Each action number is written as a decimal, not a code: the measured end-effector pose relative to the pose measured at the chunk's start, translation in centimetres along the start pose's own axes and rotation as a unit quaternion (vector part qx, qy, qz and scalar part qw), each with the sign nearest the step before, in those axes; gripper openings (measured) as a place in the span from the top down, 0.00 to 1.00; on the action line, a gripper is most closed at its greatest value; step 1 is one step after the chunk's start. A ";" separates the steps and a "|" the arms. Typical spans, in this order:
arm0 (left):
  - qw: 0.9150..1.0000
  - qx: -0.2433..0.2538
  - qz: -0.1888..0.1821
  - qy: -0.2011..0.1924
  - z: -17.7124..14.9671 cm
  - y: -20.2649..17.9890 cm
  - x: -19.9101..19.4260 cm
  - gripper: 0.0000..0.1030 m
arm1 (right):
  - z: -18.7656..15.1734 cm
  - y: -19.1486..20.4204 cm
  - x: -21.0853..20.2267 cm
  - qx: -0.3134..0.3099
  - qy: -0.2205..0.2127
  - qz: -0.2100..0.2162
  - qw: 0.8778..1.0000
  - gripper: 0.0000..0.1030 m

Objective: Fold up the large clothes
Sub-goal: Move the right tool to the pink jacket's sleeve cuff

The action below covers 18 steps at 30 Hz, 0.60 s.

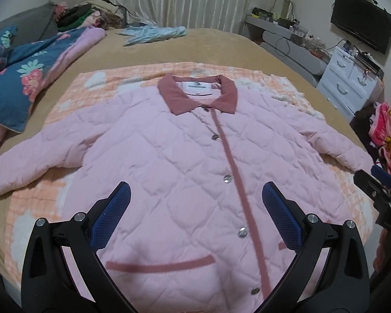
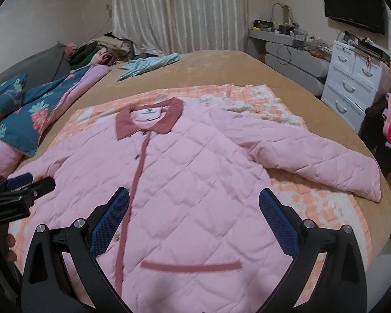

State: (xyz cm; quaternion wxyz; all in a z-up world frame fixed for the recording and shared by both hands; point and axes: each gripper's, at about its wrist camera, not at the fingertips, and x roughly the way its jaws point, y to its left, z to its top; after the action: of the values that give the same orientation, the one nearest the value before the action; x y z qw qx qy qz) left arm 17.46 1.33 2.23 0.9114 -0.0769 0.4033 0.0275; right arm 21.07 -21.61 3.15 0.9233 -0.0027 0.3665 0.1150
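A pink quilted jacket (image 1: 169, 156) lies spread flat, front up and buttoned, on an orange-and-white checked blanket (image 1: 73, 94) that covers part of a tan bed (image 1: 185, 49). Its darker pink collar (image 1: 198, 94) points toward the far end of the bed, and both sleeves stretch out to the sides, the right sleeve (image 2: 318, 164) reaching past the blanket's edge onto the tan cover. The left tongs (image 1: 195, 200) hang above the lower front of the jacket, spread wide with nothing between the blue pads (image 1: 112, 216), straddling the button placket (image 1: 237, 182). The right tongs (image 2: 194, 206) are likewise wide open and empty, above the jacket's right half, over a dark pink pocket trim (image 2: 190, 266). Each tool shows at the edge of the other's view. A floral blue quilt (image 1: 20, 73) sits bunched at the bed's left side, a light blue garment (image 1: 153, 34) lies near the far end, and a white drawer unit (image 2: 357, 78) stands at the right.
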 end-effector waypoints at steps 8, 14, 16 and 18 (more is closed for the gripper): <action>1.000 0.004 -0.006 0.011 2.2 -1.3 3.9 0.08 | 1.8 -4.5 3.3 0.050 0.011 -0.019 0.999 0.04; 0.999 0.017 -0.014 0.029 3.0 -3.2 6.8 0.08 | 2.2 -9.0 5.9 0.097 0.021 -0.054 0.994 0.04; 0.999 0.024 -0.017 0.036 3.1 -3.8 7.6 0.08 | 2.1 -10.5 6.5 0.114 0.023 -0.061 0.991 0.04; 0.998 0.032 -0.019 0.040 3.2 -4.4 8.4 0.08 | 2.0 -12.3 7.2 0.133 0.027 -0.073 0.988 0.04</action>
State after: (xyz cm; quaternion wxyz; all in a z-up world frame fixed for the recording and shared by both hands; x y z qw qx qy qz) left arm 25.92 -2.58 -1.38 0.8967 -0.0563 0.4390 -0.0057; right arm 30.12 -31.90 -1.25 0.9112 0.0904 0.4018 -0.0022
